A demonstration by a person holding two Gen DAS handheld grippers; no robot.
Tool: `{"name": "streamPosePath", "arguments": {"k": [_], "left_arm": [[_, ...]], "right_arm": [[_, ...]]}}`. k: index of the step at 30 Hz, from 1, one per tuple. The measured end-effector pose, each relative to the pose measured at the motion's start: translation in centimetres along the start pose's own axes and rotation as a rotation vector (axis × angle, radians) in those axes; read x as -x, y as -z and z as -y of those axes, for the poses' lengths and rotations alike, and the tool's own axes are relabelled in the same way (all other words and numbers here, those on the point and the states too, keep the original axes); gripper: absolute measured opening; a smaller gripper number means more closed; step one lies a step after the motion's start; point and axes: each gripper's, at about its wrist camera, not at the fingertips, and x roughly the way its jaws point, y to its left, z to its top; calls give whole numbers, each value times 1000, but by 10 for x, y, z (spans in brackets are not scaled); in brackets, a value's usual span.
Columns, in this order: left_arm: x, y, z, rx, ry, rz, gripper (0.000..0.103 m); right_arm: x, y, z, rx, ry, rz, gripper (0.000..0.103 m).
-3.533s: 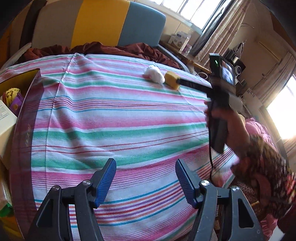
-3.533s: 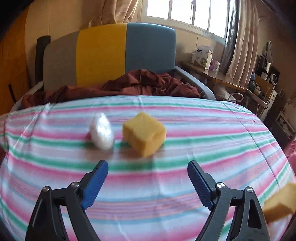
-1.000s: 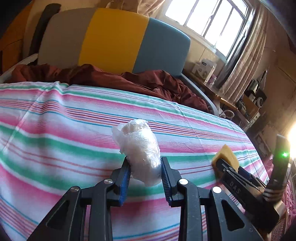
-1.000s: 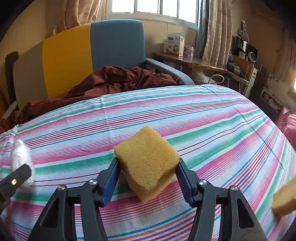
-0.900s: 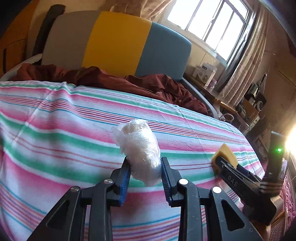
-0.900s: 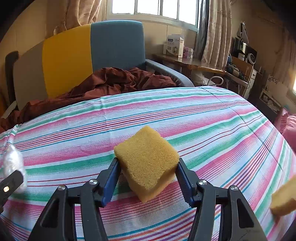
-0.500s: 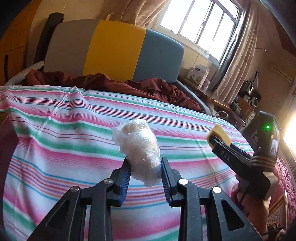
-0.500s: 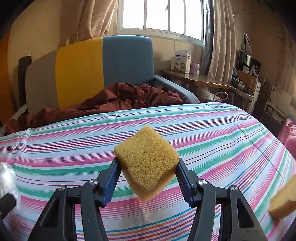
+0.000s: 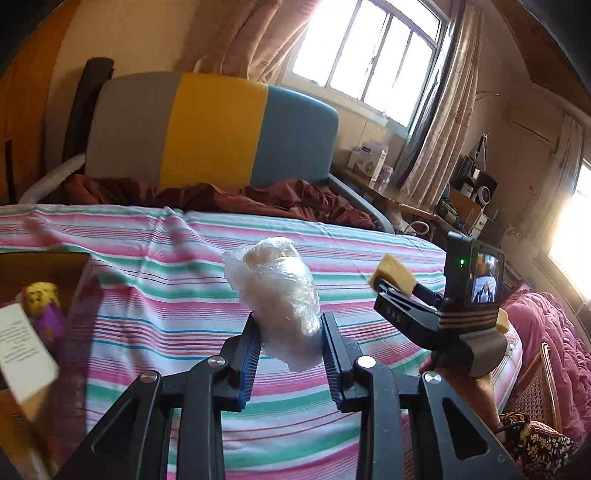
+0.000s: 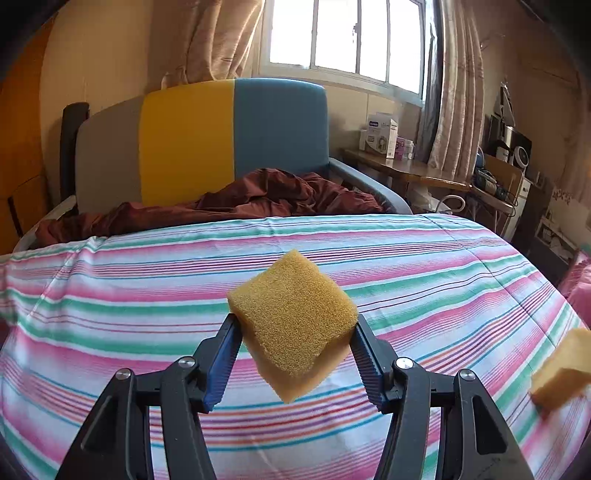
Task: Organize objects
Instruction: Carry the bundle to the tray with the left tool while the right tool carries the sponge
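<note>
Left wrist view: left claw (image 9: 290,349) clamps crumpled clear-plastic-wrapped bundle (image 9: 276,295), lifted clear of striped pink-green-white bedspread (image 9: 155,295), likely bound for brown cardboard box (image 9: 44,266) at near left. Right claw (image 10: 295,356) pinches yellow foam sponge cube (image 10: 293,332) by opposite sides, also aloft. Second yellow sponge piece (image 10: 563,369) lies at bed's right edge.

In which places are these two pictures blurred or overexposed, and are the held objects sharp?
Left wrist view: window blown out, box at left edge smeared; plastic-wrapped bundle sharp. Right wrist view: window overexposed, second sponge at right edge blurred; held sponge sharp.
</note>
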Motion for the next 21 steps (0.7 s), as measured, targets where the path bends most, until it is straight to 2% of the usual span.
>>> {"name": "streamPosePath", "arguments": {"k": [9, 21], "left_arm": [[52, 6, -42, 36, -63, 46, 31], [99, 17, -94, 97, -147, 83, 31]], "right_arm": [[26, 15, -20, 27, -29, 0, 60], [47, 28, -43, 75, -53, -8, 60]]}}
